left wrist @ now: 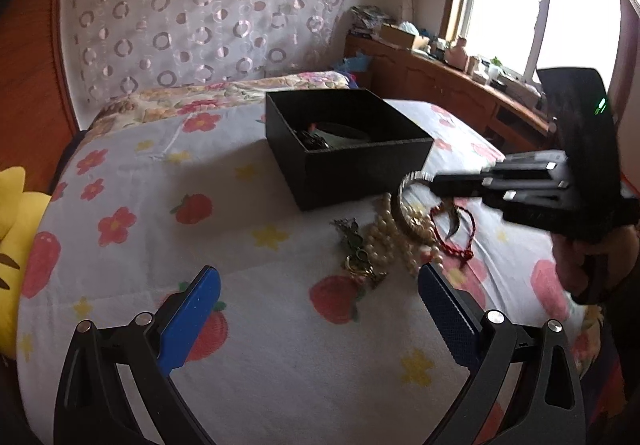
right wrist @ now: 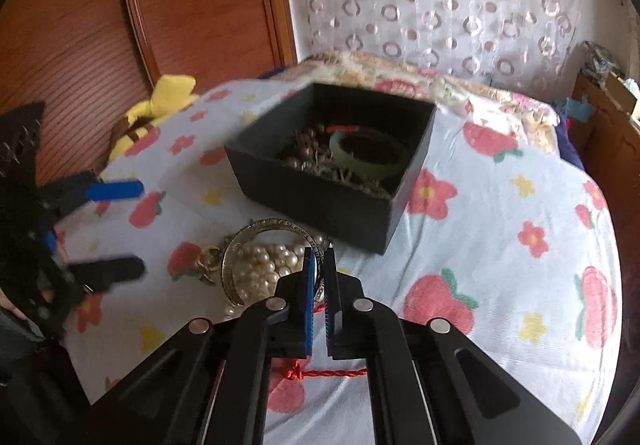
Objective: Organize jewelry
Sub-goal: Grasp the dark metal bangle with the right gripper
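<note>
A black open box [left wrist: 348, 149] sits on the flowered bedspread and holds a green bangle [right wrist: 368, 153], dark beads and chains. In front of it lies a pile of jewelry: a pearl necklace [left wrist: 386, 235], a red cord necklace [left wrist: 460, 241] and metal charms [left wrist: 358, 259]. My right gripper [right wrist: 319, 257] is shut on a silver bangle [right wrist: 256, 233], which it holds over the pearls [right wrist: 264, 265]; it also shows in the left wrist view [left wrist: 434, 181]. My left gripper [left wrist: 318, 285] is open and empty, just short of the pile.
A yellow plush toy [left wrist: 12, 245] lies at the bed's left edge. A wooden headboard [right wrist: 120, 25] and a patterned curtain [left wrist: 208, 5] stand behind. A cluttered wooden cabinet [left wrist: 440, 73] runs under the window at right.
</note>
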{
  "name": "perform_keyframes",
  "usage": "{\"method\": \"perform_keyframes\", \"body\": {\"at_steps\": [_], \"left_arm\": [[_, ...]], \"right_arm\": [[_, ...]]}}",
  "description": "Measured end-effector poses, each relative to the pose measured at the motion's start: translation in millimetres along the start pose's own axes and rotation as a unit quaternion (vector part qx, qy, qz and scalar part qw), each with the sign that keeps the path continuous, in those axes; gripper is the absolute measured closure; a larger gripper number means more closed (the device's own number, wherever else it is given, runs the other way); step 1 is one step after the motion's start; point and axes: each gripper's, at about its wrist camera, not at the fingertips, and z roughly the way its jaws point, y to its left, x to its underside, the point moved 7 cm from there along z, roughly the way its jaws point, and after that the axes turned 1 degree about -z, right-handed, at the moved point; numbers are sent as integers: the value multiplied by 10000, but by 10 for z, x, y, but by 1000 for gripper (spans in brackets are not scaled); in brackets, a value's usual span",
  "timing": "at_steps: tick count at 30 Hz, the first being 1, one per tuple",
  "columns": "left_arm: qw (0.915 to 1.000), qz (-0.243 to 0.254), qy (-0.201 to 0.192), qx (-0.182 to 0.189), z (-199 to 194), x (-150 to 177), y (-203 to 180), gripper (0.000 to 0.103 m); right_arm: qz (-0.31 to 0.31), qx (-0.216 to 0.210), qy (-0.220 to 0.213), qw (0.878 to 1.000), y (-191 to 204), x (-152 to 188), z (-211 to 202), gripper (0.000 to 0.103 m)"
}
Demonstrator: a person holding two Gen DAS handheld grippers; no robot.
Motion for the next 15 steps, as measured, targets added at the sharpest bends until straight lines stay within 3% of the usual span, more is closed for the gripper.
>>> {"method": "perform_keyframes", "body": {"at_steps": [4, 8, 11, 15], "left_arm": [[9998, 149, 87, 56, 56, 13, -93, 10], [9987, 259, 357, 240, 151, 55, -209, 39], [9977, 352, 527, 229, 243, 72, -260, 55], [9973, 339, 629, 190, 328, 79, -261, 64]], "right_arm": [[61, 48, -271, 9996, -26, -43, -200, 98], [187, 47, -360, 9992, -80, 24, -333, 98], [364, 7, -335, 9988, -136, 144, -379, 98], [498, 10, -340, 9982, -205, 297, -433, 98]]}}
